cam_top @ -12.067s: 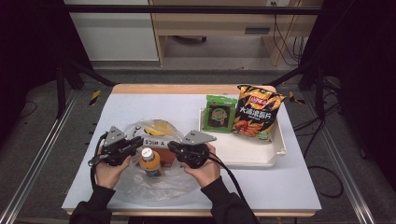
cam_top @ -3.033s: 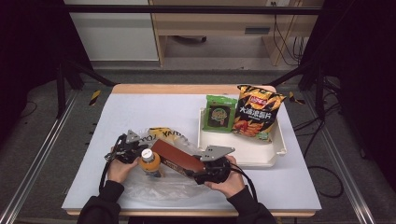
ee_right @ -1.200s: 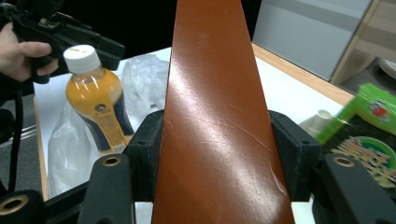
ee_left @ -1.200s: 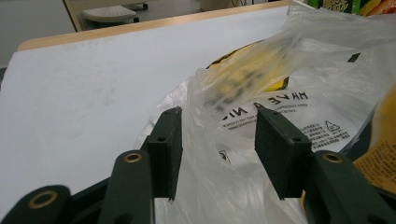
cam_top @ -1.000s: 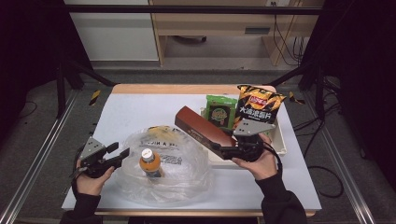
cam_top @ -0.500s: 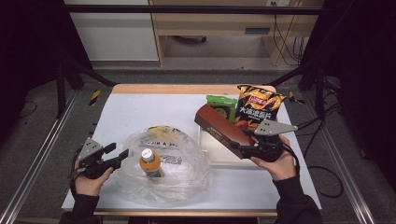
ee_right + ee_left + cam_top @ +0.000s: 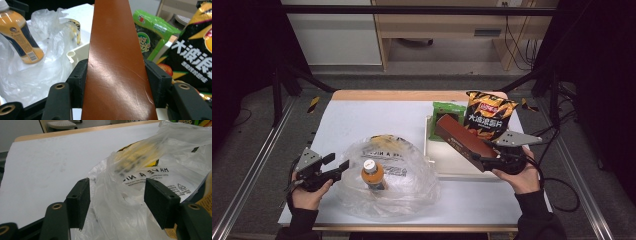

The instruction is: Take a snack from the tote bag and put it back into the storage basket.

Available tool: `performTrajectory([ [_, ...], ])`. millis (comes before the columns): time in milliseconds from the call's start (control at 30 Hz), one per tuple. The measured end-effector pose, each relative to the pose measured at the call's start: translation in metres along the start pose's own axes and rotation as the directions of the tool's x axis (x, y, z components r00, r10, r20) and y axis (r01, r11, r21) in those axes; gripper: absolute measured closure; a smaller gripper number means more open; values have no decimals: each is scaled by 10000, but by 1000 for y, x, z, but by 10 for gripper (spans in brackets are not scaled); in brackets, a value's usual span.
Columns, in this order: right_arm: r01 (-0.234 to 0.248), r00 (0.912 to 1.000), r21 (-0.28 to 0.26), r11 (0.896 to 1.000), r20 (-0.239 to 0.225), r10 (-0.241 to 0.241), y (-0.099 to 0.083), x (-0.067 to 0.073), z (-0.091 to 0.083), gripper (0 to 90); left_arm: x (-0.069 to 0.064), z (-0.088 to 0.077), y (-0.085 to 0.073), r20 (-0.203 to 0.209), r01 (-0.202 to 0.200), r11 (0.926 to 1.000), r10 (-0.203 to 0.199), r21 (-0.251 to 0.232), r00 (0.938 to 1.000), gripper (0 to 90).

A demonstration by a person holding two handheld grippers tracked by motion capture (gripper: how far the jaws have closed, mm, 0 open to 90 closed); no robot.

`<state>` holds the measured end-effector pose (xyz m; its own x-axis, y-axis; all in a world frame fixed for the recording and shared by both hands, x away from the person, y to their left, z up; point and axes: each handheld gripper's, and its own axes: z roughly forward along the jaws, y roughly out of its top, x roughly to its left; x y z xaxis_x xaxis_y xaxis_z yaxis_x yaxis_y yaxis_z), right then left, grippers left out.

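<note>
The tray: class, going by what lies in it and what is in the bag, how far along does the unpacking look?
Done: the chips and green packet stand in the tray. In hand: the right gripper holds the brown box above the tray, not yet set down. Left: the bottle and a yellow pack are in the bag; the left gripper is open at its edge.

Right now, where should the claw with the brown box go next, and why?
Probably lower the brown box into the white tray. The right claw is shut on it, holding it tilted above the tray, beside the chips and green pack already standing there.
</note>
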<state>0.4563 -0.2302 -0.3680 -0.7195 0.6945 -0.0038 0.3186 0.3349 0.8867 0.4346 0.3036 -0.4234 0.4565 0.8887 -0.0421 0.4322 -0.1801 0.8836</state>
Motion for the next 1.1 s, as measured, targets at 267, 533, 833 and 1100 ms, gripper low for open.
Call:
performTrajectory([
  [267,11,10000,407,9992,49,-13,-12,-7,4,440,0,0,0,-1,-12,10000,12,29,10000,373],
  [533,8,9999,907,9959,-169,7,-24,-9,23,439,-1,1,-1,-6,-24,10000,24,62,10000,373],
  [833,215,9994,1818,9831,-309,-162,-33,-5,48,439,0,1,-1,-14,-15,10000,15,63,10000,372],
  [1100,267,9990,2156,9761,-397,-185,-34,-3,60,438,-1,3,-2,6,-48,9999,48,127,10000,371],
])
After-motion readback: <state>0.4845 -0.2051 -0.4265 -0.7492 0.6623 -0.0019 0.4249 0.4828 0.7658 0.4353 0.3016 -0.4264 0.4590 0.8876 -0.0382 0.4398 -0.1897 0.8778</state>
